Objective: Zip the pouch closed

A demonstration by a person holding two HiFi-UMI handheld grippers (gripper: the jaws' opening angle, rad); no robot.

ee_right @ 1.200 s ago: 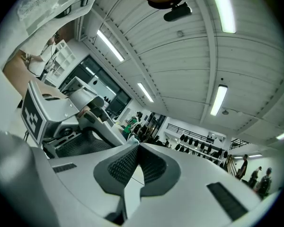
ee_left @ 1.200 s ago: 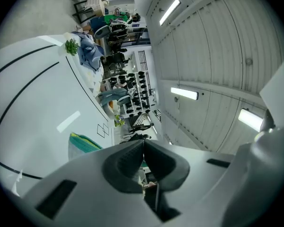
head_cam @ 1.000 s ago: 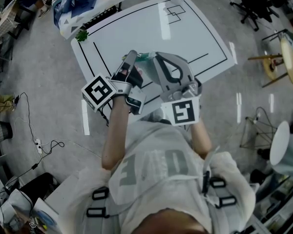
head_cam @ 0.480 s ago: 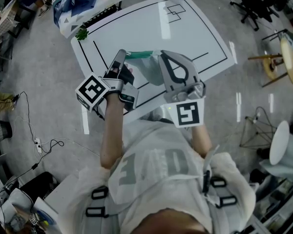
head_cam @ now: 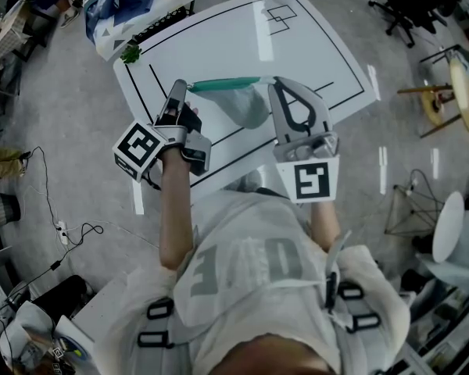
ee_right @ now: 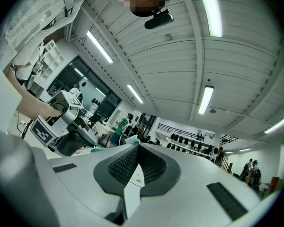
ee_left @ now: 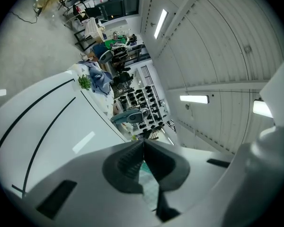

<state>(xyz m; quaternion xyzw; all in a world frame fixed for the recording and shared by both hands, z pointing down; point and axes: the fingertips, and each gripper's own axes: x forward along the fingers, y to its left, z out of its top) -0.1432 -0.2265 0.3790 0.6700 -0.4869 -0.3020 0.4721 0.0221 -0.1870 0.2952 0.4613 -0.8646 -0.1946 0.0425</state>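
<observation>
Left gripper [ee_left: 143, 144]: fingers pinched together on teal edge of pouch [head_cam: 246, 109]. Right gripper [ee_right: 137, 148]: fingers clamped on white tab, probably zip pull. Pouch hangs in air between them, above worktop [head_cam: 297, 37], green zip strip [head_cam: 223, 84] stretched near-straight, body sagging below.

Risks:
- thin tab slipping from right fingers under pull
- left hold creeping, strip slackening, slider jamming on bunched fabric
- pouch dropping to worktop

The left gripper [ee_left: 143, 142] pinches the teal pouch [ee_left: 148, 183] between its fingers [ee_left: 126, 164].
</observation>
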